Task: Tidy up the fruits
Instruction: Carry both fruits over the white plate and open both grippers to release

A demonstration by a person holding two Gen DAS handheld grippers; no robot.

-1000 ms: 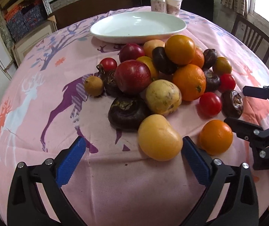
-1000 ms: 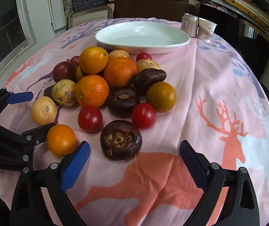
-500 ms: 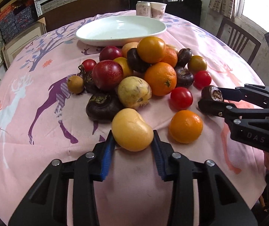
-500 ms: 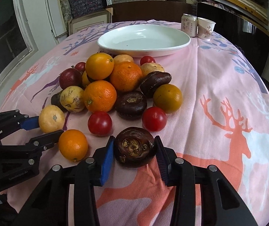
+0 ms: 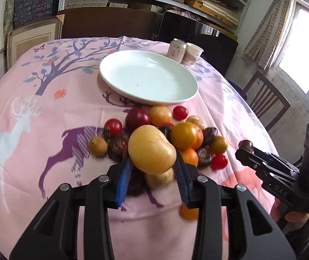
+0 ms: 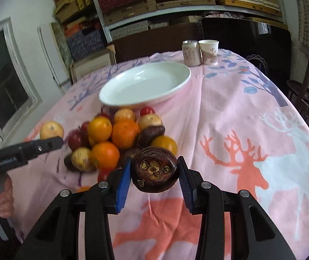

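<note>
My left gripper [image 5: 153, 174] is shut on a large yellow fruit [image 5: 151, 149], held up above the pile of fruits [image 5: 189, 137] on the pink cloth. My right gripper [image 6: 153, 178] is shut on a dark brown round fruit [image 6: 155, 170], also lifted off the table. The pile holds oranges [image 6: 104, 155], red tomatoes [image 5: 219, 161], dark fruits and pale yellow ones. An empty white plate [image 5: 149, 79] lies just beyond the pile. The right gripper shows at the right of the left wrist view [image 5: 244, 148], the left one at the left of the right wrist view [image 6: 55, 139].
A drink can [image 5: 177, 49] and a paper cup [image 5: 193, 53] stand behind the plate at the table's far edge. A wooden chair [image 5: 264, 100] stands to the right of the table. Shelves and a dark cabinet line the back wall. A hand [image 6: 4, 197] grips the left tool.
Both grippers closed from wide open onto their fruits, the left on the yellow one, the right on the dark one, and then lifted them up off the cloth.
</note>
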